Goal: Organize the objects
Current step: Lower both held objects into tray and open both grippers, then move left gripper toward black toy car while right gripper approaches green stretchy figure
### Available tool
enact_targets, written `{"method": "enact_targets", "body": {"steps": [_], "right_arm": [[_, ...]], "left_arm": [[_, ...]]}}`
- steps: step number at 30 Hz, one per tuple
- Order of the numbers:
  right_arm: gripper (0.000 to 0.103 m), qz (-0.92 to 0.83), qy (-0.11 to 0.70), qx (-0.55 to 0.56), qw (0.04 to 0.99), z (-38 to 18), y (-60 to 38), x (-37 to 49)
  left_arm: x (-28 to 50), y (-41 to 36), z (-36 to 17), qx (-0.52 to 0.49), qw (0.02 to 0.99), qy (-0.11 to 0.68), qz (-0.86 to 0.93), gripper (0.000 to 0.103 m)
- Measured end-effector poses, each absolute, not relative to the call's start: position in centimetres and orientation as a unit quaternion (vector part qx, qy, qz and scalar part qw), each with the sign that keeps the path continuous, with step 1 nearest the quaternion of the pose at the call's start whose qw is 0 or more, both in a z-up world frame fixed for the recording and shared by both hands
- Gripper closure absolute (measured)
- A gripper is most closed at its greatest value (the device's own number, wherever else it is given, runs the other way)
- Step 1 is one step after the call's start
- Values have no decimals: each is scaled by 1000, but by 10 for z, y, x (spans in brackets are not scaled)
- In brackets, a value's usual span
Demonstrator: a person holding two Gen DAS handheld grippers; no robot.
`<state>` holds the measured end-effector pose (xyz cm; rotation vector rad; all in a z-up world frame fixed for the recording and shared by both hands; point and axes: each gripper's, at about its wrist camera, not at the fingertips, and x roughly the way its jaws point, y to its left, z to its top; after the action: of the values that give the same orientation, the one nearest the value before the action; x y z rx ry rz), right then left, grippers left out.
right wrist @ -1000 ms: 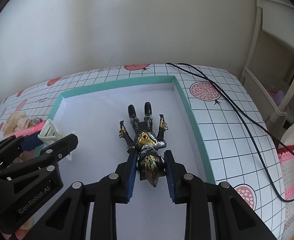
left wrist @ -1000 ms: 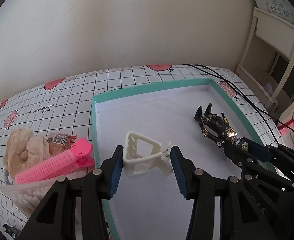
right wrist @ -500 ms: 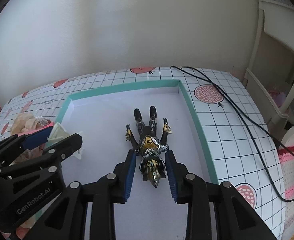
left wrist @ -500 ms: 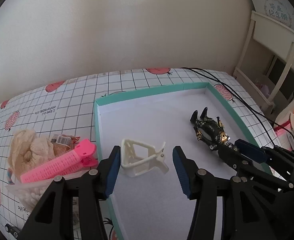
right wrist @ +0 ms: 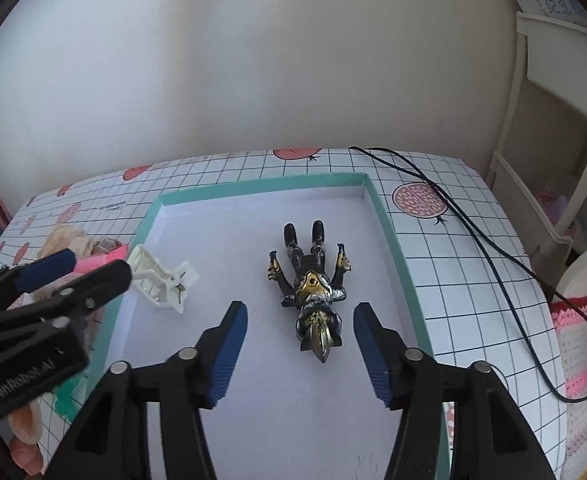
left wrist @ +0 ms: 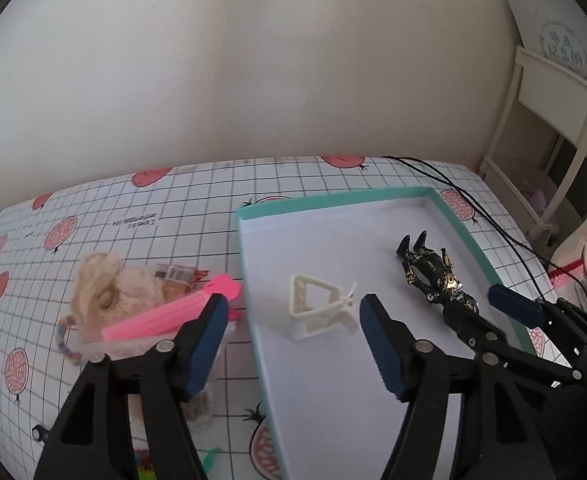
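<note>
A teal-rimmed white tray lies on the checked tablecloth. A cream hair claw clip lies in its left part. A black and gold toy figure lies flat in its right part. My left gripper is open and empty, just behind the clip. My right gripper is open and empty, its fingers either side of the figure's head without touching. The right gripper also shows in the left wrist view, and the left gripper in the right wrist view.
Left of the tray lie a pink hair clip, a beige fluffy scrunchie, a snack wrapper and a clear bag of small items. A black cable runs over the table's right side. A white shelf stands at the right.
My left gripper has opened, let go of the cream clip and drawn back. My right gripper has opened off the toy figure and pulled back; both things now lie in the tray.
</note>
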<state>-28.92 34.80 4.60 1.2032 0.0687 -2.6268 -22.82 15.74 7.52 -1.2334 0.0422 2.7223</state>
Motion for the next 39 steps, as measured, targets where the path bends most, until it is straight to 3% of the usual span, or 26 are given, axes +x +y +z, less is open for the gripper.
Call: {"method": "enact_targets", "body": {"steps": [4,7,9,12,15,31,39], "right_arm": [[31,-902,27,412,127,42,348,-286],[27,-902,25,411,130,39,349,-285],[25,-902,22,412,131,37,350,-285],[12,-903,17,410,132,36,351,-284],[3,-904,13,407,133,36,352,-283],[0,-907,11,400,130,35,351,-277],[0,-914,-17,374,155,56,335,-258]], "left_arm": [[-221,146,76,-406,62,-2,912,26],[-218,138,76,-407,58,-15,911,14],[-216,135,76,-403,60,-24,913,14],[-214,131,75,-401,56,-31,914,12],[-213,126,74,-398,53,-45,915,3],[-200,102,80,-375,37,-87,922,0],[-184,53,94,-354,10,-122,927,0]]}}
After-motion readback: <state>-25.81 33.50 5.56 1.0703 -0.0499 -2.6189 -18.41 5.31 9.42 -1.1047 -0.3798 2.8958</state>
